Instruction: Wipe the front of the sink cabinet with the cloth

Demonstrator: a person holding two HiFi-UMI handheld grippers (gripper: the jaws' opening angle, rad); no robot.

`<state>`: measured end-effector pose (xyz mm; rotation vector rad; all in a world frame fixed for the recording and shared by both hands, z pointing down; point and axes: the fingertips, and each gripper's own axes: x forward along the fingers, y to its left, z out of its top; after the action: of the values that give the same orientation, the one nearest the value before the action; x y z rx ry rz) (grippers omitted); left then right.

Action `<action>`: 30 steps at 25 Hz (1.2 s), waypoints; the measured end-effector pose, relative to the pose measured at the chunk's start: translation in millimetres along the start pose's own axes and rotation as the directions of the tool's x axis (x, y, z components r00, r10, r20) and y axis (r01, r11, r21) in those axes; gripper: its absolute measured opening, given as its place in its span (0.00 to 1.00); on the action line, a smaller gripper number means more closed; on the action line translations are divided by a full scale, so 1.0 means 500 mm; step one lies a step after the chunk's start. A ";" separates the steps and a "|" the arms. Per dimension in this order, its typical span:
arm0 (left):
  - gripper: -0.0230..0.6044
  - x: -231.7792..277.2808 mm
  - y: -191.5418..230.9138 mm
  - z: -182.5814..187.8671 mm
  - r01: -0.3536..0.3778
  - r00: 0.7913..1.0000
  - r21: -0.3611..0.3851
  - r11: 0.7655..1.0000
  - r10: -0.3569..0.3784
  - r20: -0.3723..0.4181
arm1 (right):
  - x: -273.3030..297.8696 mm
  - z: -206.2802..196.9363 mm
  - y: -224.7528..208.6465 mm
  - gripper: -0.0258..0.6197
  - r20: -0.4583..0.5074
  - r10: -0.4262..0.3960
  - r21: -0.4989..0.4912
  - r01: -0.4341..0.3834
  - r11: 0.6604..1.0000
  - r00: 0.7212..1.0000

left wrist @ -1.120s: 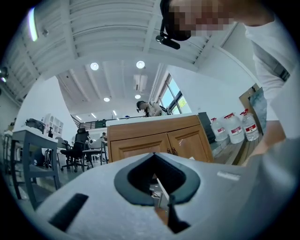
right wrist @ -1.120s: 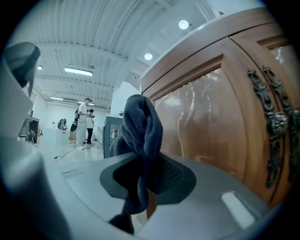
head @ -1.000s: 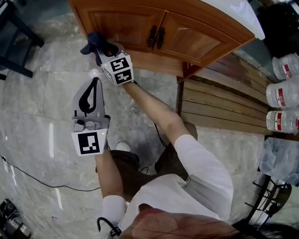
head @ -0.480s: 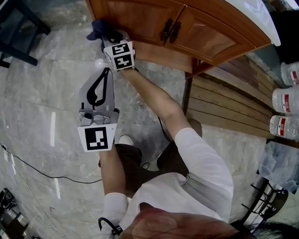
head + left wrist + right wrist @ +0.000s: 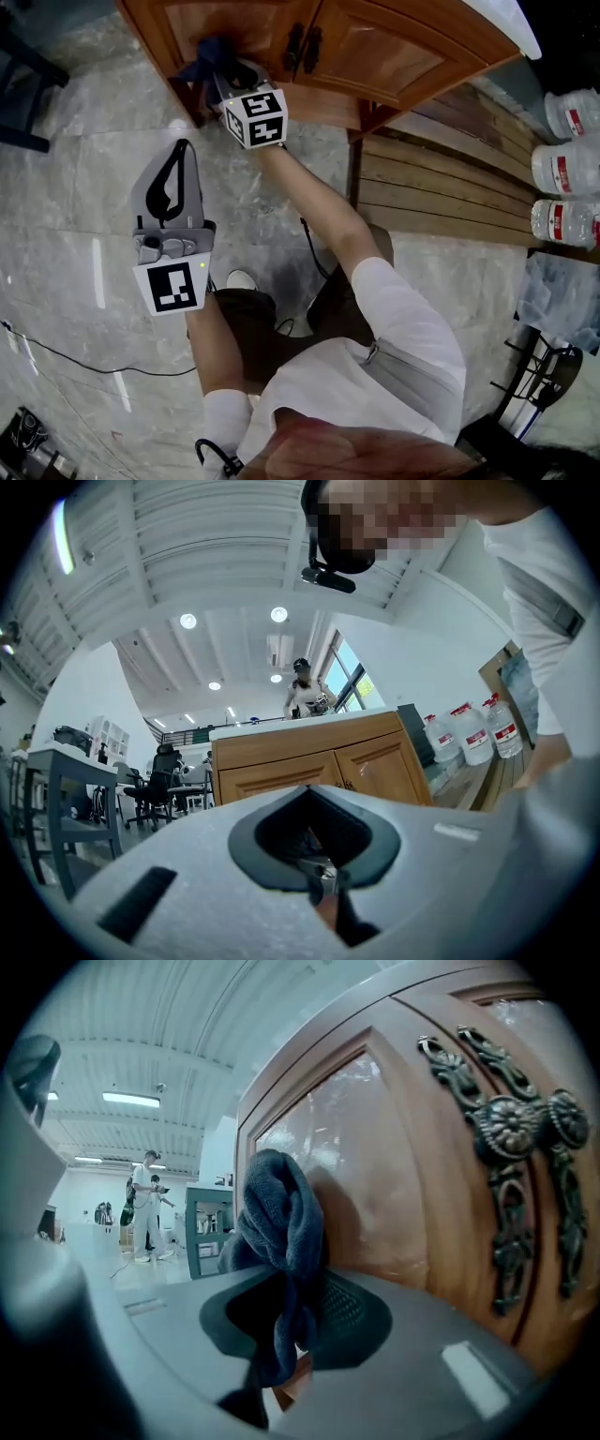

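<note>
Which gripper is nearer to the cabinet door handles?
Right. The right gripper, holding the cloth, is at the door beside the handles; the left gripper hangs back over the floor.

Count: 2 grey two-jaw grippers, left gripper [image 5: 184,148] and right gripper [image 5: 225,75]. 1 dark blue terry cloth [image 5: 208,58], in the right gripper's jaws. 1 brown wooden sink cabinet [image 5: 323,108] ahead of both, with 2 panelled doors [image 5: 384,52] and 2 dark ornate metal handles [image 5: 296,47]. 3 clear plastic water bottles with red labels [image 5: 567,169], well to the right of the right gripper.
</note>
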<state>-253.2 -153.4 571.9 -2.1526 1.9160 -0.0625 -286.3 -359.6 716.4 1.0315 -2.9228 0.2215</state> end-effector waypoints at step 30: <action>0.04 0.030 -0.067 -0.014 0.085 0.996 0.005 0.996 -0.085 -0.007 | -0.338 -0.006 -0.346 0.17 -0.021 -0.272 0.030 0.273 0.962 0.962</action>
<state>-220.3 -166.1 583.9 -2.2321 1.8256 -0.0910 -46.2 -387.1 727.2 1.4122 -2.7281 0.2657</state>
